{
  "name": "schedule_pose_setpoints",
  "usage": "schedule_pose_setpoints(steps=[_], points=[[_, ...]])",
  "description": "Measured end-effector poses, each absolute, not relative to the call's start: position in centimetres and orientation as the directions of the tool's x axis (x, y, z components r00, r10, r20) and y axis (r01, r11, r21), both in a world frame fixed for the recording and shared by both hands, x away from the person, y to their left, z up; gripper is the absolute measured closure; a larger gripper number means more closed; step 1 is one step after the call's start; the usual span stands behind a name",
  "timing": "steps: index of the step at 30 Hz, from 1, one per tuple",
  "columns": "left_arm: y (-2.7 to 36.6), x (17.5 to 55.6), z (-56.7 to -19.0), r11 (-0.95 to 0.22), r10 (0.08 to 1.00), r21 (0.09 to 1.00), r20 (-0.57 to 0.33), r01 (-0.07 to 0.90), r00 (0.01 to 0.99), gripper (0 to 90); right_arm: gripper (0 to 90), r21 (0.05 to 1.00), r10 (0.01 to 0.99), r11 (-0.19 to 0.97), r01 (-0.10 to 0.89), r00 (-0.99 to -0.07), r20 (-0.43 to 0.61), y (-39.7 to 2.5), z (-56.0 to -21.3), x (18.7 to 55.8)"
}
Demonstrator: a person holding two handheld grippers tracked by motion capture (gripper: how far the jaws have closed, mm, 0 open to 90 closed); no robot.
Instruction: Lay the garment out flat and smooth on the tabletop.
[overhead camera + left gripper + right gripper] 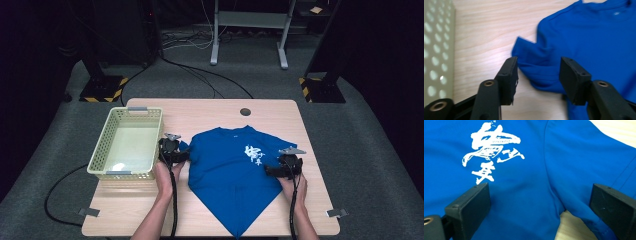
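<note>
- A blue T-shirt point(227, 167) lay spread front-up on the pale wooden table point(210, 112), its hem corner pointing toward the person, as both hand-held grippers closed in on its sleeves, apparently to fold the garment.
- The left gripper point(176, 156) sat at the shirt's left sleeve point(531, 62); its black fingers point(507, 77) stood apart, the crumpled sleeve lying on the table between them and nothing yet clamped.
- The right gripper point(277, 170) hovered at the opposite sleeve point(586, 170), fingers point(470, 203) wide apart, straddling the armpit seam where sleeve joined body. Whether the fingertips already touched the cloth could not be told from the close view.
- The placement looked deliberate: a finger on each side of a sleeve edge would let each gripper pinch a double layer of fabric and lift both sleeves together.
- The shirt appeared to be a soft, matte knit that creased readily, with a white brush-style print point(491, 152) just beyond the right gripper's fingers.
- A cream plastic basket point(103, 145), rectangular with perforated walls, stood empty just outside the left gripper's fingers, perhaps waiting to receive the folded shirt.
- The finger pads were flat, blocky and dull black, scuffed at the edges.
</note>
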State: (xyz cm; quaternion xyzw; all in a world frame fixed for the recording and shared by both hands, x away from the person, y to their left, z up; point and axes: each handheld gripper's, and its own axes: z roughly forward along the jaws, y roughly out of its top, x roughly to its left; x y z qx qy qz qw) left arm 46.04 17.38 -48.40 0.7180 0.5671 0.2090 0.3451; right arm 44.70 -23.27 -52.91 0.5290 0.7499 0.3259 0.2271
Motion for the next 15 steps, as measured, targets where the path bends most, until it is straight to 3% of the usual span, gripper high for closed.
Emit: schedule_pose_setpoints(steps=[5,11,15], points=[[15.4,45.9,-48.2,-0.163,0.939,0.739,-0.086,0.654,0.332,43.5,2.9,0.729,0.941,0.228,0.645,-0.337,0.004,-23.3,-52.9,44.7],[13.4,47.3,-49.7,-0.232,0.929,0.684,-0.055,0.692,0.366,44.0,3.1,0.730,0.942,0.227,0.645,-0.337,0.004,-23.3,-52.9,44.7],[13.1,47.8,-50.6,-0.255,0.928,0.661,-0.039,0.706,0.372,53.5,3.1,0.730,0.942,0.227,0.645,-0.337,0.005,-23.3,-52.9,44.7]])
